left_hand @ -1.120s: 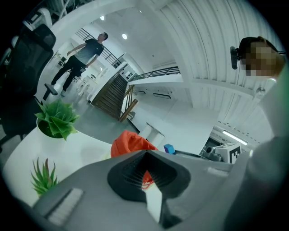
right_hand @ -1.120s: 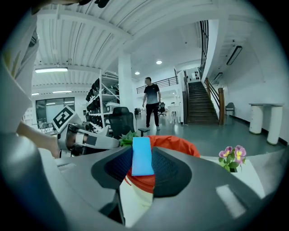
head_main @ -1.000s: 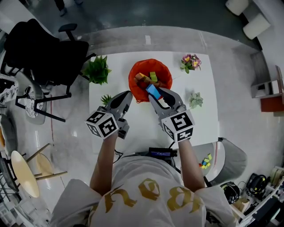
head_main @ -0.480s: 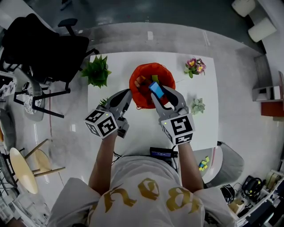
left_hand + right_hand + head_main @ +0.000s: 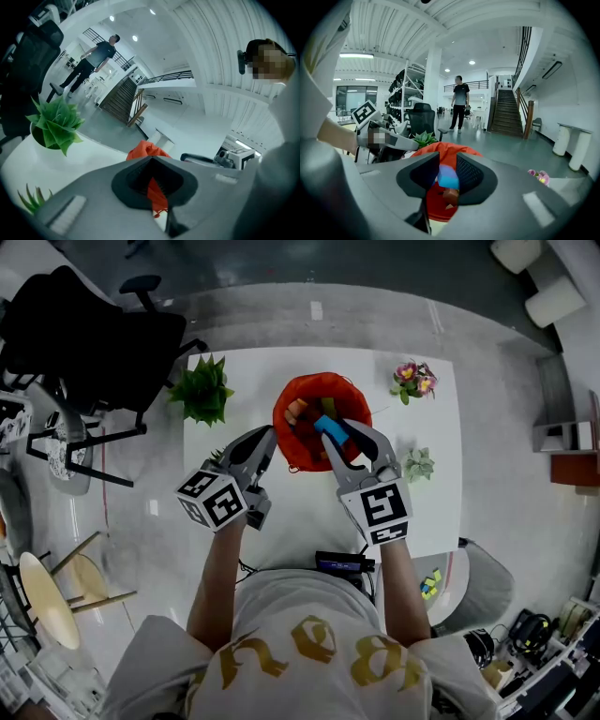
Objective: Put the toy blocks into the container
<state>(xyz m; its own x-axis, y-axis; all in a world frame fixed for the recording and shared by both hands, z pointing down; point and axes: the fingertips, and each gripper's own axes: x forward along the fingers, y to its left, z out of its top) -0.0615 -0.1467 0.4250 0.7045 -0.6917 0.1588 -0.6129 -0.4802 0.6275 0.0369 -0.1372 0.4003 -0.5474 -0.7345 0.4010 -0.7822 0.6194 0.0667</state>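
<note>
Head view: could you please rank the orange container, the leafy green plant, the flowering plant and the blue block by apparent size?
1. orange container
2. leafy green plant
3. flowering plant
4. blue block, in the right gripper; likely nearer the camera, yet clearly smallest.

White table mid-scene on a glossy grey floor. Black office chair far left. Pale wooden stool near left. Grey chair near right. Open hall beyond: white ribbed ceiling with strip light, white column, shelving rack, staircase far right.
</note>
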